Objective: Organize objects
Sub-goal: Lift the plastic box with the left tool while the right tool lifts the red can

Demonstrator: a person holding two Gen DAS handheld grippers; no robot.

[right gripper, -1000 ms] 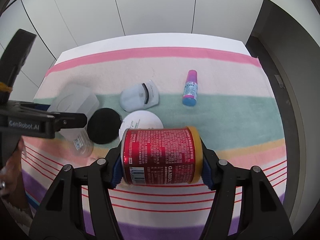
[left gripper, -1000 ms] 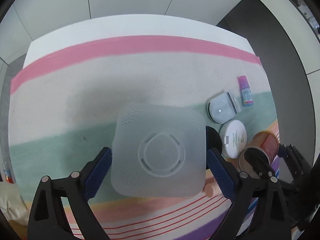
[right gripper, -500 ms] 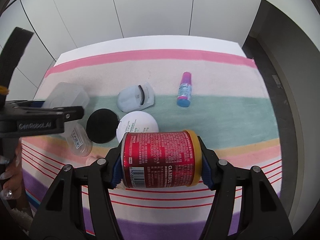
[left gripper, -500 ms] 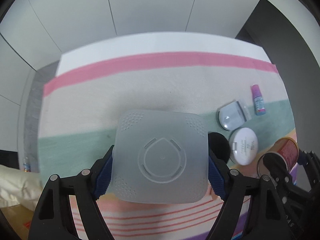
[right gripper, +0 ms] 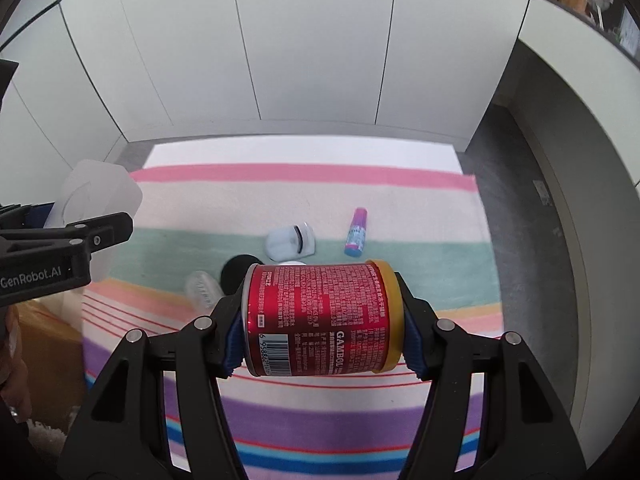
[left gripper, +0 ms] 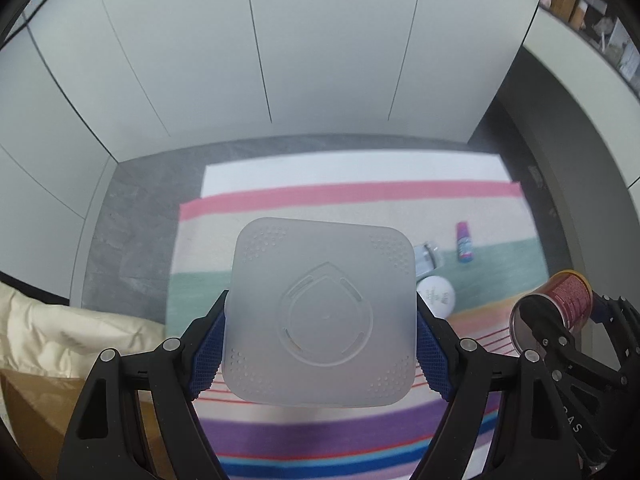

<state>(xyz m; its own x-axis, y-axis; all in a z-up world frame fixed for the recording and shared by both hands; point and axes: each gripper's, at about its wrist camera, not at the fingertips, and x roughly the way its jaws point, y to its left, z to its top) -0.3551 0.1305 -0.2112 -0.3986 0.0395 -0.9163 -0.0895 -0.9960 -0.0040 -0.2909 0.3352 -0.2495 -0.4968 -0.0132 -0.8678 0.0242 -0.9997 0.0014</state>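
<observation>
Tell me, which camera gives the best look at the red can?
The right wrist view: the red can lies sideways between the right gripper pads, label and barcode readable. The left wrist view shows it small at the right edge, mostly its dark end.

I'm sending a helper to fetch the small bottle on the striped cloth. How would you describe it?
On the striped cloth, find the green band. The small bottle lies there on its side, right of the white case. Only it has a magenta cap and a blue end.

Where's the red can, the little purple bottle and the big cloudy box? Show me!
red can (right gripper: 320,316), right wrist view, middle of its printed side
purple bottle (right gripper: 356,233), right wrist view, middle of its body, lying on the cloth
cloudy box (left gripper: 320,312), left wrist view, middle of its flat face
</observation>
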